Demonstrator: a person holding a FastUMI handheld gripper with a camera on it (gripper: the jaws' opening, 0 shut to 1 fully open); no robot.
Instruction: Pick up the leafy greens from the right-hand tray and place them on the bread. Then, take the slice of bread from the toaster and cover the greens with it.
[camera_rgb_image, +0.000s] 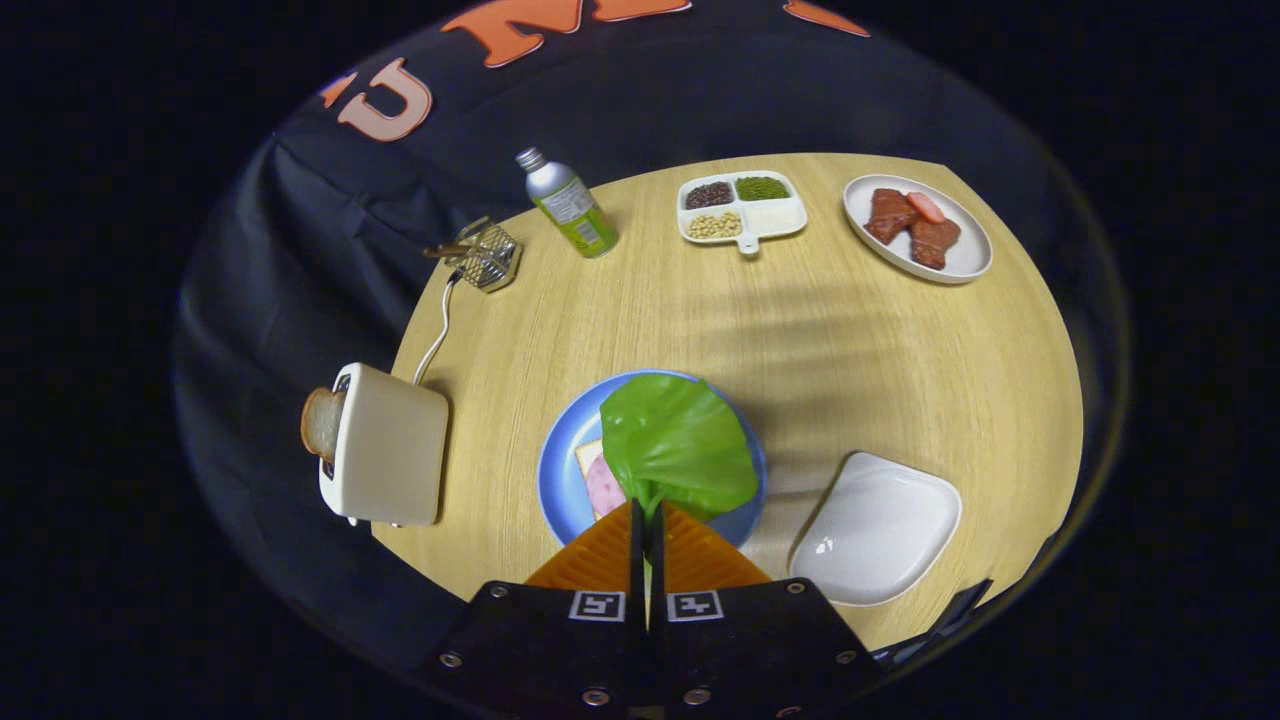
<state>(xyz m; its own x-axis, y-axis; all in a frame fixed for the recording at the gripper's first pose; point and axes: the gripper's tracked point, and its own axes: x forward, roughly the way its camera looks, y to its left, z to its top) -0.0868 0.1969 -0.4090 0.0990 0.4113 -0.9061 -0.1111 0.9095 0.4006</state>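
Gripper view. We record the tool (646, 520) with its two fingers drawn nearly together, pinching the stem of the leafy greens (677, 445) between them. The leaf spreads out just ahead of the fingertips, over the blue plate (560, 470). On that plate we note a slice of bread (588, 458) with a pink slice of ham (604, 487) on it, both partly covered by the leaf. To the right of the plate we list a white tray (880, 530), nothing in it. To the left stands a cream toaster (388, 448) with a slice of toast (321, 422) sticking out of its slot; its white cord (437, 335) runs toward a small wire basket (488, 254). Beyond, on the far side of the wooden tabletop (800, 340), we enter a bottle (569, 204) with a green label, a divided dish (742, 209) of beans and grains, and a white plate (960, 255) bearing pieces of meat (910, 228).
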